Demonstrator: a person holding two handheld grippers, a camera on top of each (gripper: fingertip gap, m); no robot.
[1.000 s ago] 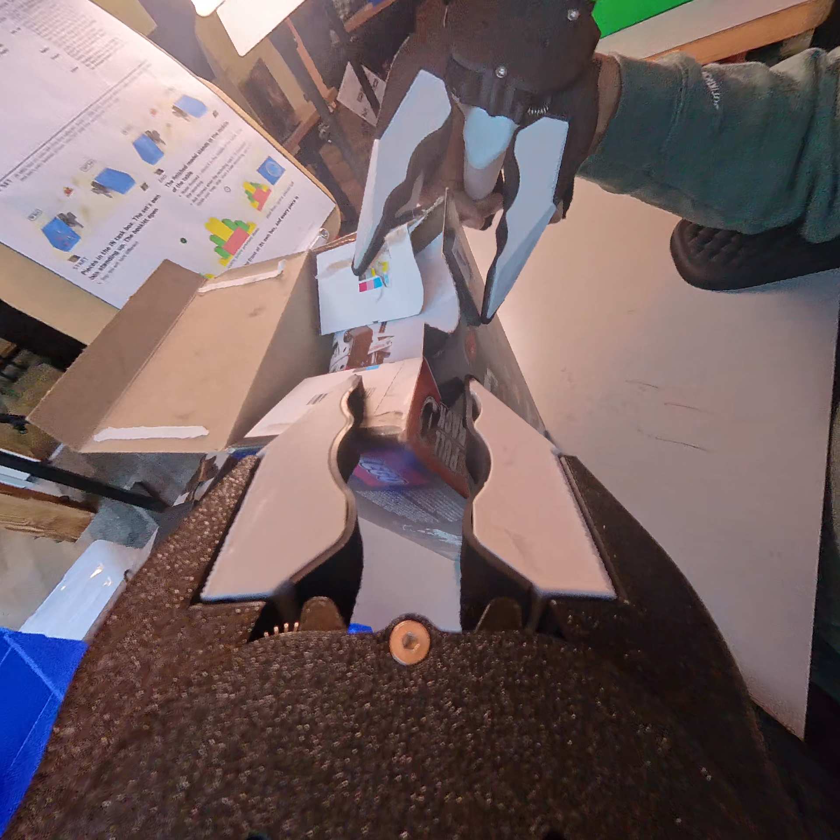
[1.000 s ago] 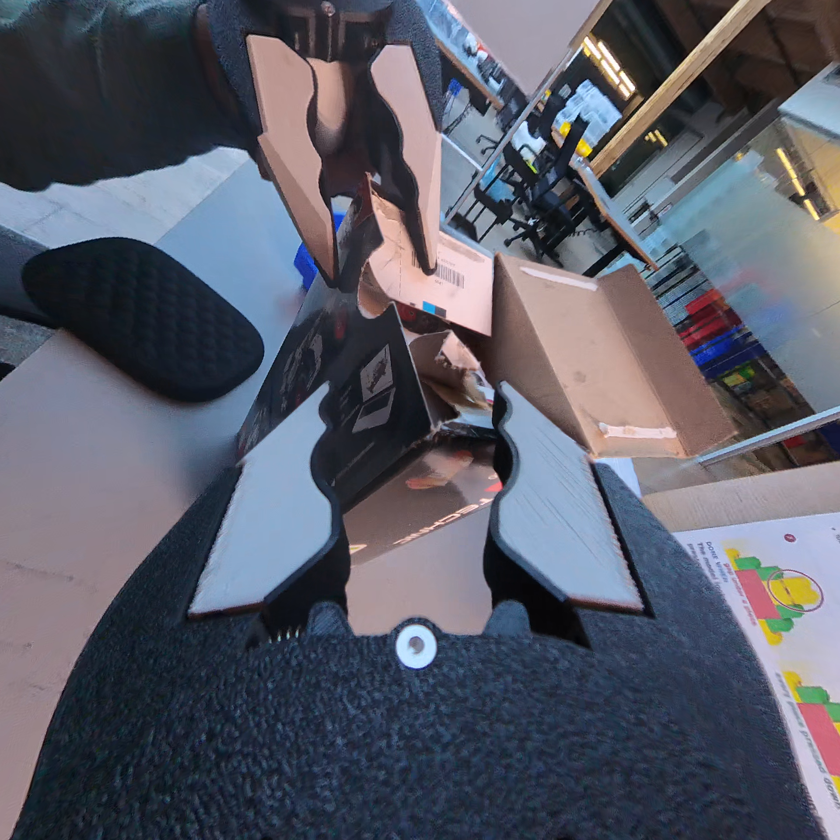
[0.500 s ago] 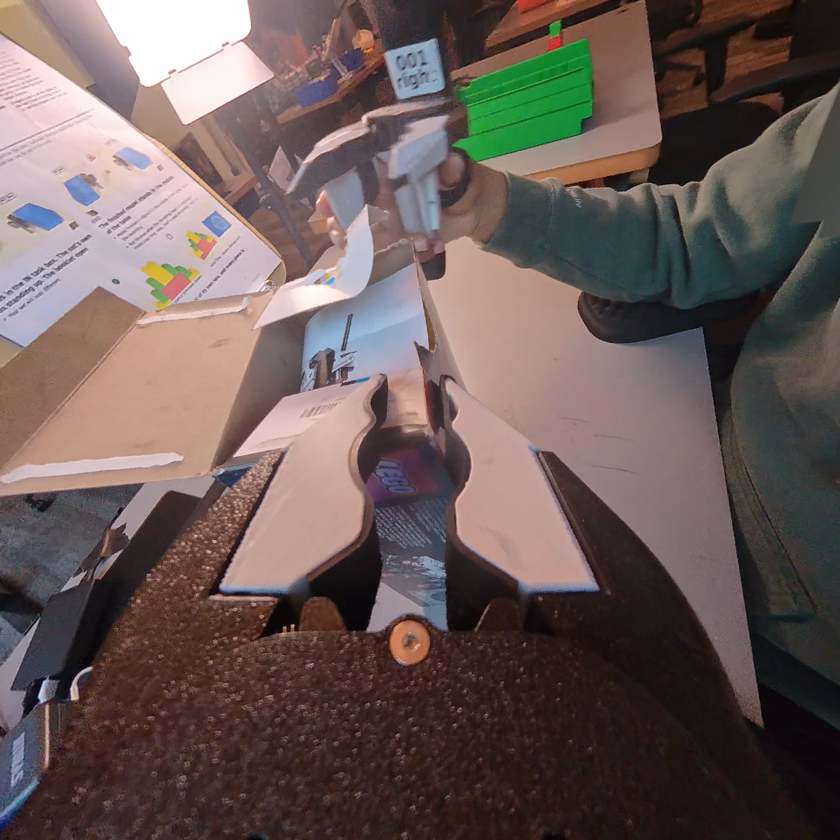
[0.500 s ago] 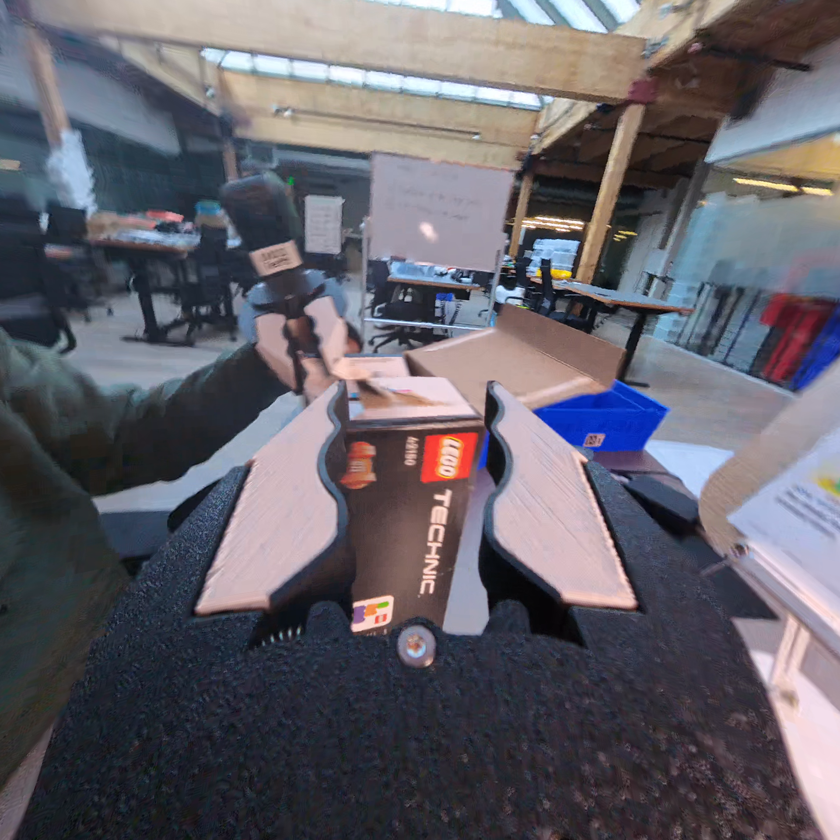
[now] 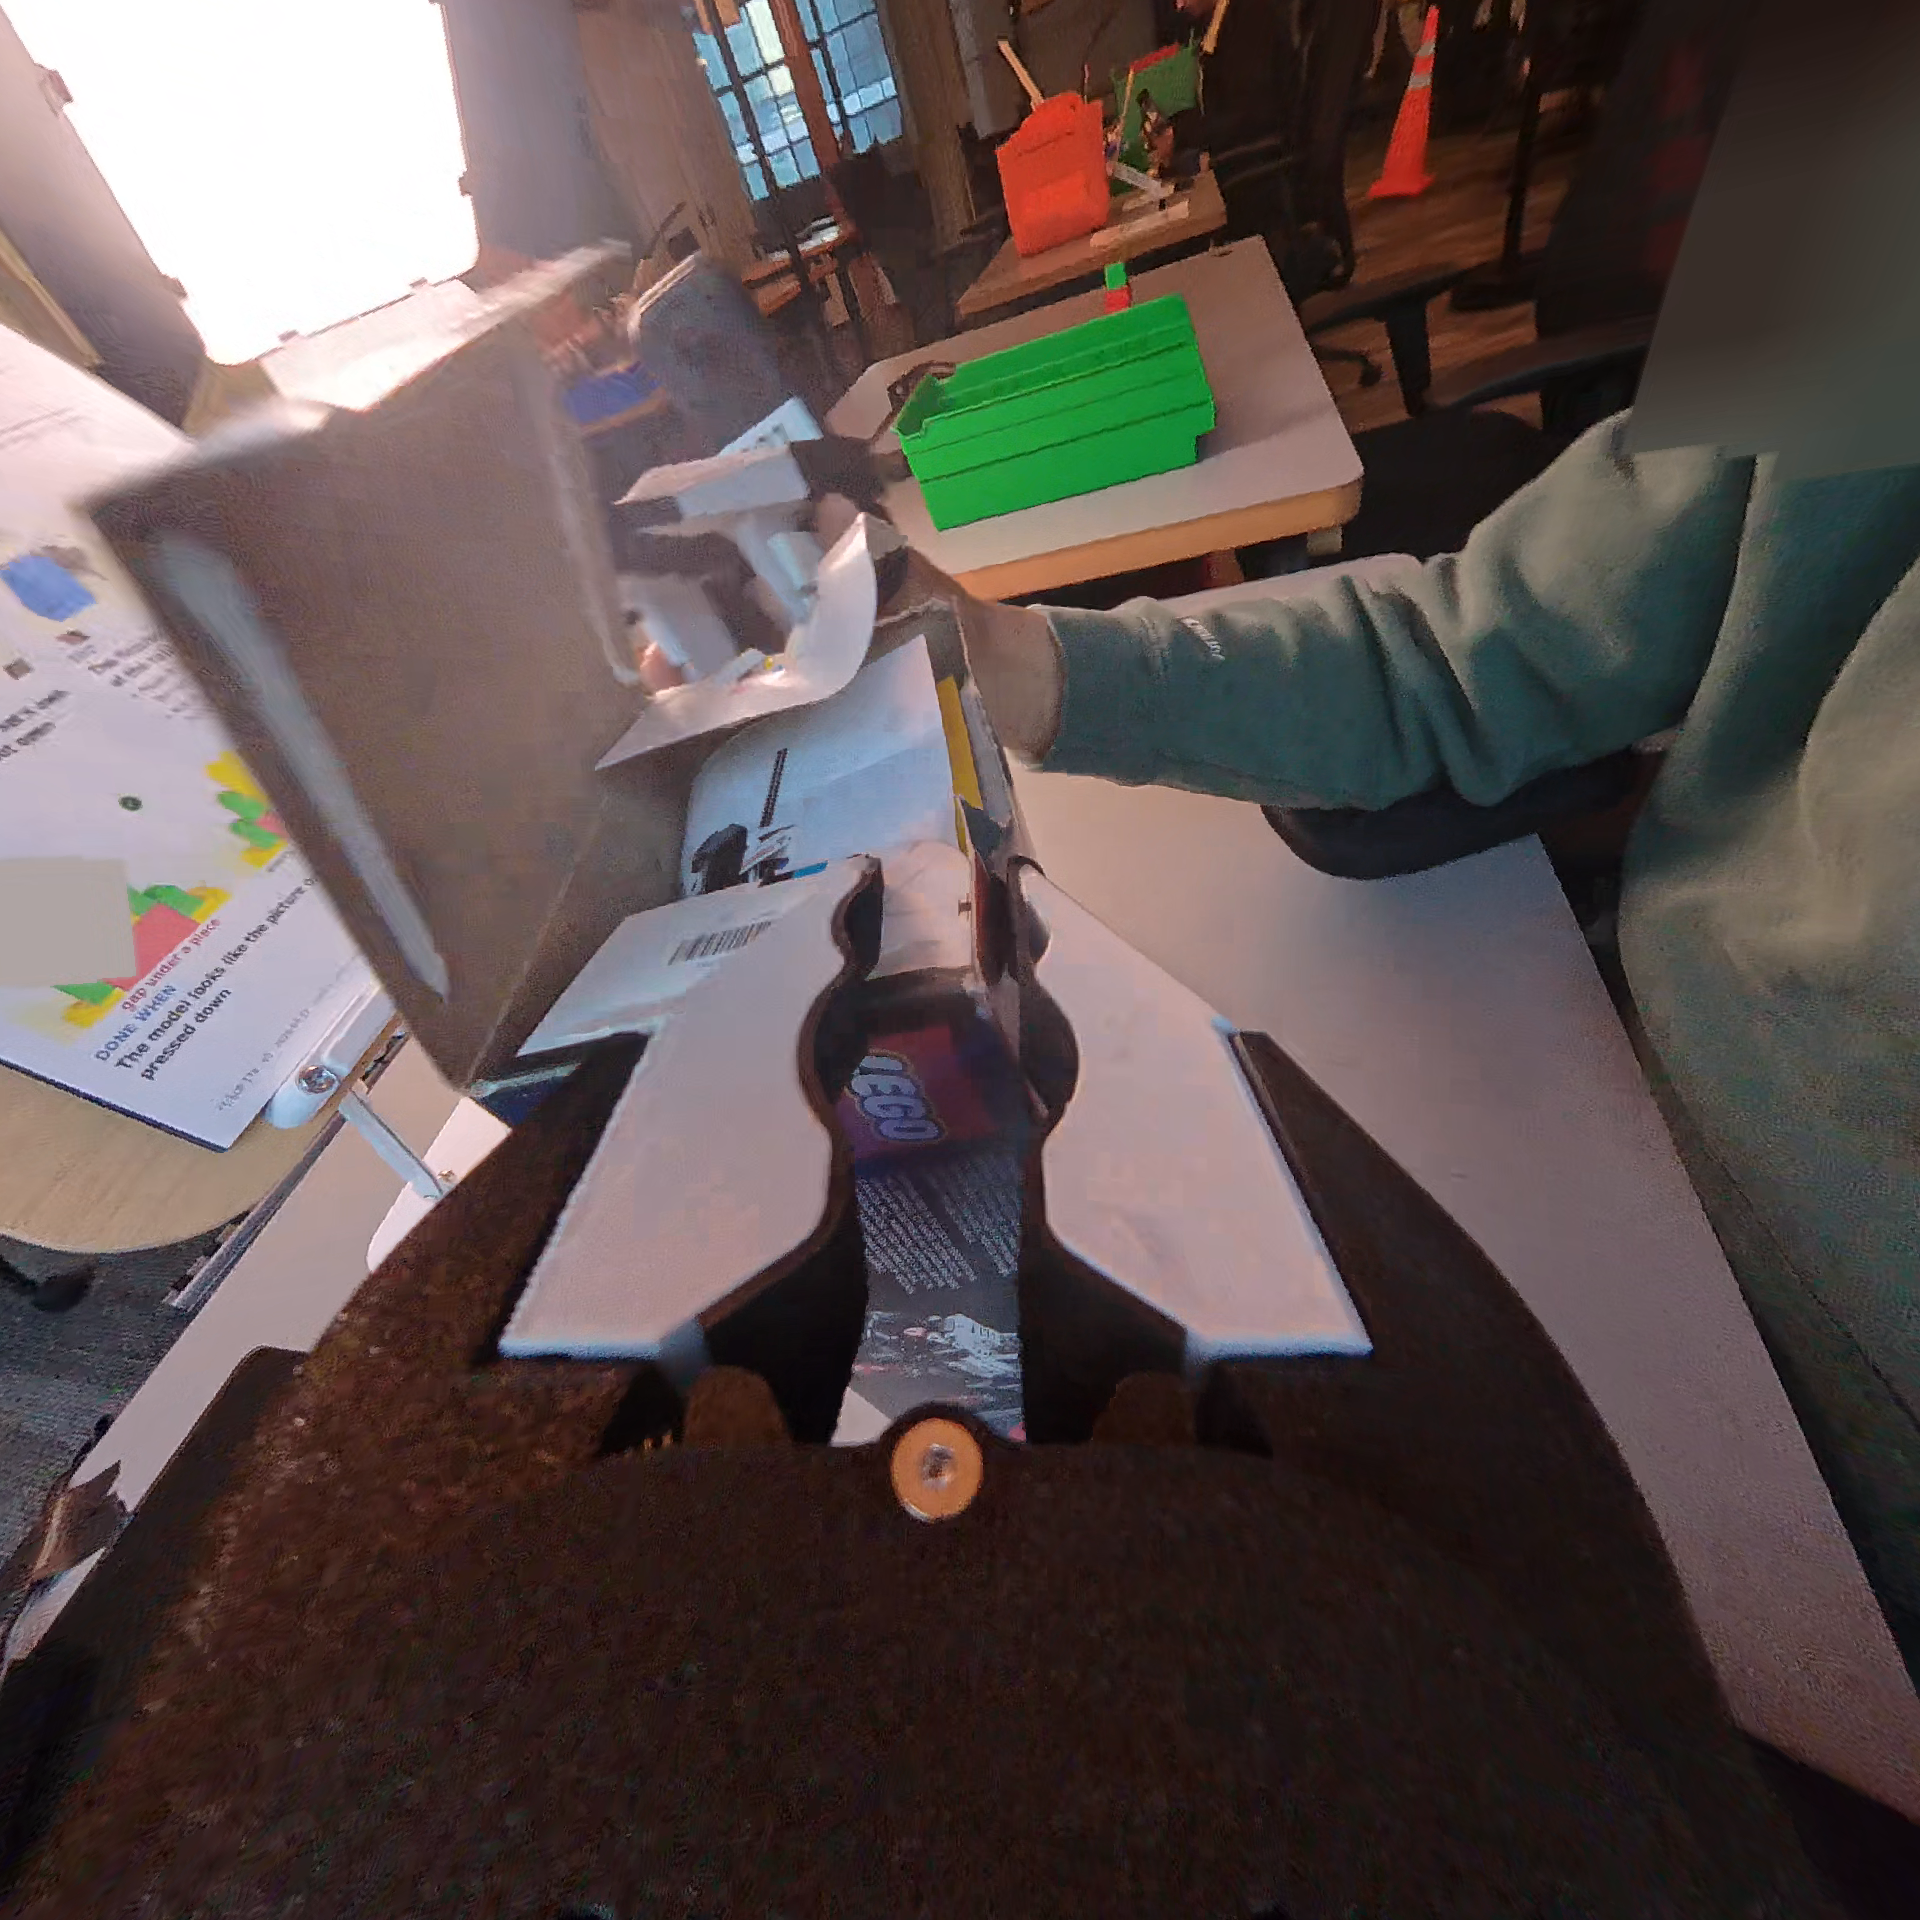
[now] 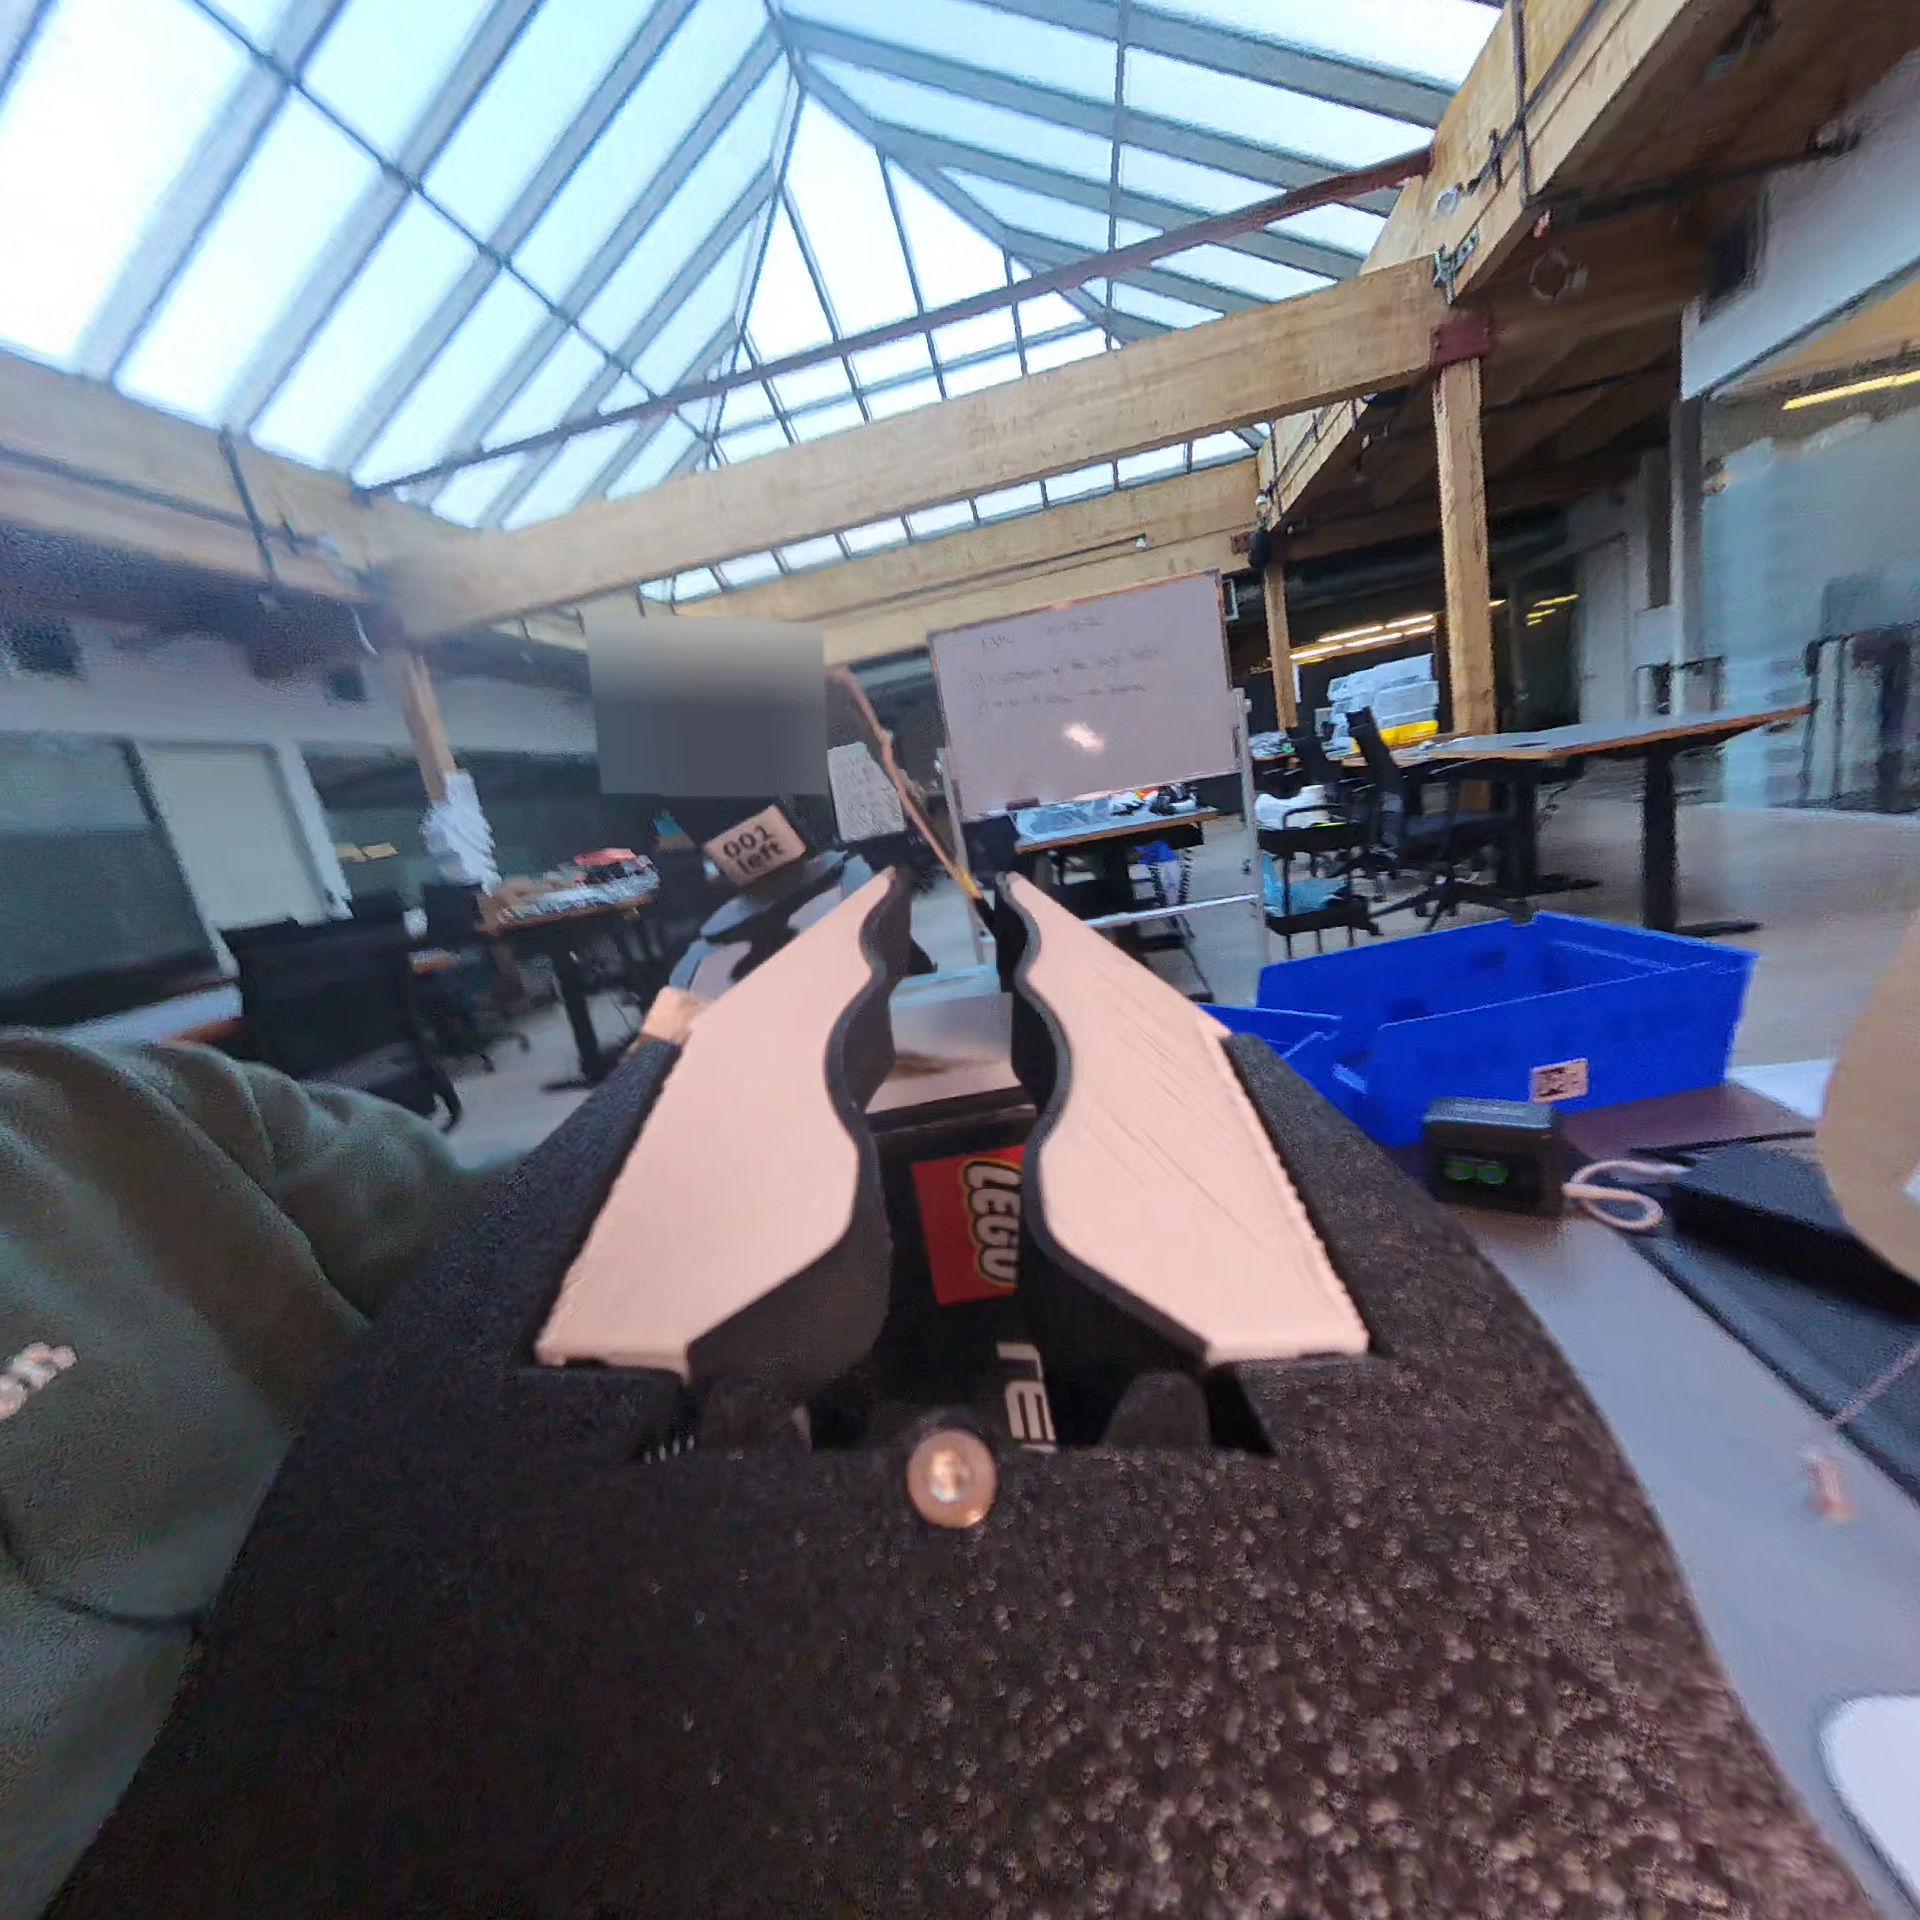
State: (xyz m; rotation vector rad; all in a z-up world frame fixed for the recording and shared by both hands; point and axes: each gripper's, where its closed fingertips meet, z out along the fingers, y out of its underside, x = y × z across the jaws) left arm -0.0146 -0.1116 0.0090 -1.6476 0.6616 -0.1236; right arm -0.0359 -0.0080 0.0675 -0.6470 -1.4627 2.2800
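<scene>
The left claw (image 5: 945, 904) is pinched narrow on the near side wall of a dark printed toy box (image 5: 935, 1174) lying open on the pale worktop (image 5: 1403, 1039). At the far end, the right claw (image 5: 790, 540) grips the box's white end flap (image 5: 831, 623) (blurred there). A brown cardboard carton (image 5: 416, 675) stands just left; green bins (image 5: 1049, 426) sit well beyond.

Dark printed toy box (image 5: 940, 1184) — torn open, apparently pinched at both ends
</scene>
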